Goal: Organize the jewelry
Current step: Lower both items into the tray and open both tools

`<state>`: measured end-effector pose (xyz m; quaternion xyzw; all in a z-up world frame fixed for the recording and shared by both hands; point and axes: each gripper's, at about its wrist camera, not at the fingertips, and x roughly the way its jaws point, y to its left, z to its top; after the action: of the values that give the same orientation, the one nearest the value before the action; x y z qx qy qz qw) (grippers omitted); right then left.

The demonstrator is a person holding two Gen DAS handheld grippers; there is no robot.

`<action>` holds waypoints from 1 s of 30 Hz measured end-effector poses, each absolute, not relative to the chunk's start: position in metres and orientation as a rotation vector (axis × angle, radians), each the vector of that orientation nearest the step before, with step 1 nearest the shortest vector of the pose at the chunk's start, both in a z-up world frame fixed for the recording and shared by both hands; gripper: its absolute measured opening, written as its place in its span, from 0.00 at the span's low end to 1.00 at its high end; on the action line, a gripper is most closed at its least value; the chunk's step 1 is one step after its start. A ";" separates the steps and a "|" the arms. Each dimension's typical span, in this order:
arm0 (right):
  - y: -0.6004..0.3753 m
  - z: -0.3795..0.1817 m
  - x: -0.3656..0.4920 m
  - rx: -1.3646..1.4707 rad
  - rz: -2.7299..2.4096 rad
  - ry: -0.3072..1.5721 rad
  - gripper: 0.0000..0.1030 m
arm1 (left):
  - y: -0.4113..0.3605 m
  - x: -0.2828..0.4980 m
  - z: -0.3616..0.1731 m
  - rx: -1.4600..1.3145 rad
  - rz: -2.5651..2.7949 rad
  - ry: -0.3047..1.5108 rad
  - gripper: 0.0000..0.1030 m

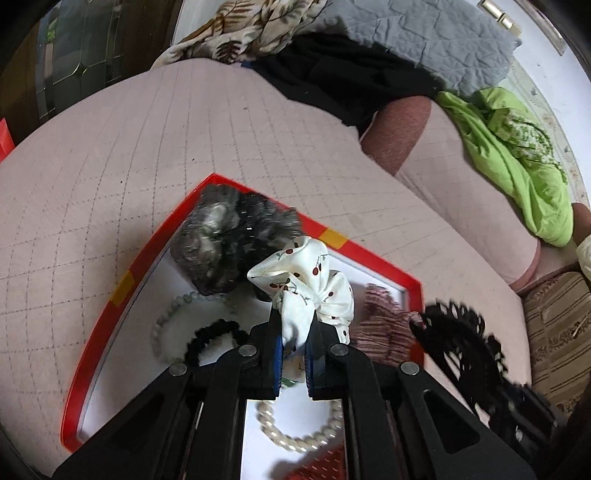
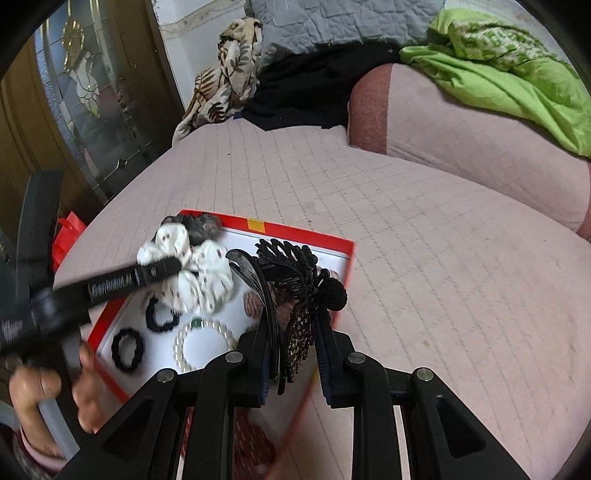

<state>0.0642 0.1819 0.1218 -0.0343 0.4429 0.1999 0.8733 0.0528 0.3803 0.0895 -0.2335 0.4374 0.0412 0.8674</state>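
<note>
Left tongs (image 1: 293,350), nearest the lens in the left wrist view: clenched on a white cherry-print scrunchie (image 1: 310,284), which bunches out beyond the tips and hangs over the red-rimmed tray (image 1: 373,256). Right tongs (image 2: 291,363), nearest in the right wrist view: grasping a black lace-pattern hair clip (image 2: 295,280), its long axis running roughly along the fingers and its fan end pointing away, over the tray's right rim.

Below the left tongs, on the white tray floor: a pearl bracelet (image 1: 295,439); beyond it to the left a pale bead bracelet (image 1: 166,321) and a black hair tie (image 1: 210,338); to the right a pink checked scrunchie (image 1: 384,321). At the tray's far corner lies a grey fuzzy scrunchie (image 1: 225,243).

The tray rests on a pink quilted bed (image 1: 110,192). Far across it: a black garment (image 1: 332,85), a grey quilt (image 1: 406,33) and a green cloth (image 1: 517,155).

Governing relation, as judged: both held items sit directly above the tray, so each needs mainly a descent; the scrunchie hangs over the middle, the clip at the right edge and needing a leftward shift.
</note>
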 end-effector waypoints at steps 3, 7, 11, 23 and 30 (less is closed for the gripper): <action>0.199 0.113 0.083 -0.069 0.418 0.931 0.22 | 0.391 0.057 0.077 -0.490 0.128 0.937 0.08; 0.216 0.096 0.107 -0.041 0.418 0.962 0.22 | 0.404 0.059 0.066 -0.551 0.138 0.963 0.08; 0.225 0.081 0.122 0.010 0.442 0.999 0.22 | 0.397 0.061 0.064 -0.516 0.143 0.979 0.08; 0.238 0.064 0.128 -0.071 0.463 1.010 0.26 | 0.385 0.061 0.066 -0.485 0.154 0.967 0.08; 0.232 0.081 0.120 -0.077 0.467 0.961 0.42 | 0.382 0.055 0.072 -0.491 0.131 0.948 0.14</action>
<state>0.1199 0.2321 0.0807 -0.0367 0.4579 0.2225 0.8599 0.0553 0.3824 0.0721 -0.2339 0.4513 0.0626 0.8589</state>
